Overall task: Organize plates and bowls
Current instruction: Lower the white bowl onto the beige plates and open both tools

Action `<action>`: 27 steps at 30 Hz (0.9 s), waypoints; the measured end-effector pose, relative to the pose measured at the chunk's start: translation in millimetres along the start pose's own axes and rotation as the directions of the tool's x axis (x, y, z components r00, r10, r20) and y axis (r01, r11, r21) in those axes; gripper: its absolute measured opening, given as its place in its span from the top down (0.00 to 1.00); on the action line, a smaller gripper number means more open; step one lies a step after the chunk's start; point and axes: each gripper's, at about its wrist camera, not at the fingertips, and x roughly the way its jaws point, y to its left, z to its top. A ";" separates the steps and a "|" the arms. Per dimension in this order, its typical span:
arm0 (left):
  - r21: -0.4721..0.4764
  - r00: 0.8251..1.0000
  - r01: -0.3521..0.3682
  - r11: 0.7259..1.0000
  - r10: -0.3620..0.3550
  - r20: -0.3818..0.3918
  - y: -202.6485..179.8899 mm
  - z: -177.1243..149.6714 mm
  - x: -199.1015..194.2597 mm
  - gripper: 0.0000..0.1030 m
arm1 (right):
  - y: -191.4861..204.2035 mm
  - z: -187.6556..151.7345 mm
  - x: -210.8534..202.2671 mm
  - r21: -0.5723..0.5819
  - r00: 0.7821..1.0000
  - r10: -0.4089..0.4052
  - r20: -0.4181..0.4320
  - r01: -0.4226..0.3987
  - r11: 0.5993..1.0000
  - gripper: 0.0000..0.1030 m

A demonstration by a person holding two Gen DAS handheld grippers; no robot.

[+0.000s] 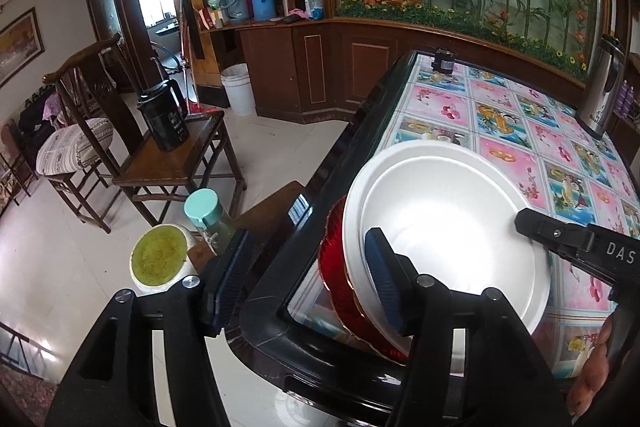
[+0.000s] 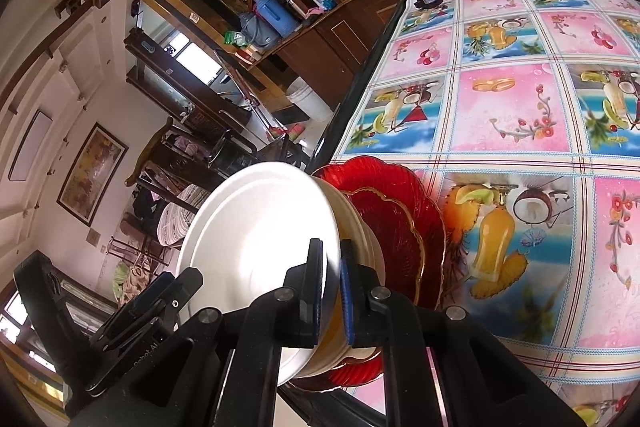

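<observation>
A stack of white bowls [image 1: 448,227] sits on two red glass plates [image 1: 334,267] at the near left corner of the table [image 1: 500,131]. My left gripper [image 1: 307,239] is open. Its right pad reaches over the top bowl's near rim and its left pad hangs outside the table's black edge, neither pressing. The right gripper [image 1: 576,251] bites the bowl's right rim. In the right wrist view, my right gripper [image 2: 331,251] is shut on the white bowl's [image 2: 260,227] rim, one pad inside and one outside. The red plates [image 2: 400,227] lie under the stack, and the left gripper [image 2: 160,299] shows at lower left.
The table carries a pink and blue fruit-print cloth, with a steel kettle [image 1: 604,87] at its far right and a small black object [image 1: 444,61] at the far edge. Left of the table are a green-capped bottle [image 1: 206,211], a white cup [image 1: 160,255], and a stool with a black kettle [image 1: 166,119].
</observation>
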 end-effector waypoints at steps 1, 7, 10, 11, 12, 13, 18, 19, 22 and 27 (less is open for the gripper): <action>0.001 1.000 -0.009 1.000 0.009 0.003 1.2 0.4 -0.6 0.43 | 1.1 -0.4 -1.7 -0.007 1.000 0.001 0.008 -0.001 1.000 0.90; 0.001 0.999 -0.048 0.999 0.048 0.021 3.9 1.4 -4.6 0.40 | 2.6 1.8 -14.6 -0.021 0.997 -0.017 0.072 0.018 1.000 0.66; 0.011 0.997 -0.070 0.997 0.070 0.030 2.5 2.1 -5.7 0.40 | -4.2 5.7 -19.7 -0.005 0.996 -0.013 0.085 0.014 1.000 0.66; 0.015 0.996 -0.083 0.996 0.082 0.040 2.3 2.8 -7.3 0.40 | -6.3 6.4 -21.8 -0.002 0.996 -0.015 0.090 0.016 1.000 0.66; 0.018 0.995 -0.091 0.996 0.090 0.048 2.4 3.3 -8.8 0.40 | -8.1 6.7 -23.8 0.001 0.995 -0.018 0.095 0.018 1.000 0.66; 0.020 0.994 -0.099 0.995 0.098 0.056 2.7 3.6 -10.6 0.40 | -10.7 7.5 -26.2 0.004 0.995 -0.022 0.102 0.022 1.000 0.65; 0.055 0.991 -0.106 0.993 0.101 0.086 -3.8 5.8 -15.8 0.26 | -27.0 9.7 -34.6 0.043 0.992 -0.037 0.120 0.032 0.999 0.61; 0.068 0.993 -0.089 0.994 0.084 0.077 -5.9 6.0 -14.6 0.24 | -28.9 9.8 -35.5 0.047 0.992 -0.037 0.120 0.032 0.998 0.61; 0.033 1.000 0.031 0.999 -0.031 0.000 -2.0 8.1 -8.0 0.23 | -32.5 9.3 -39.2 0.048 0.991 -0.040 0.125 0.034 0.998 0.61; -0.008 0.999 0.043 0.999 -0.043 0.023 14.2 12.5 -19.6 0.23 | -39.2 7.5 -46.8 0.047 0.990 -0.048 0.136 0.042 0.998 0.61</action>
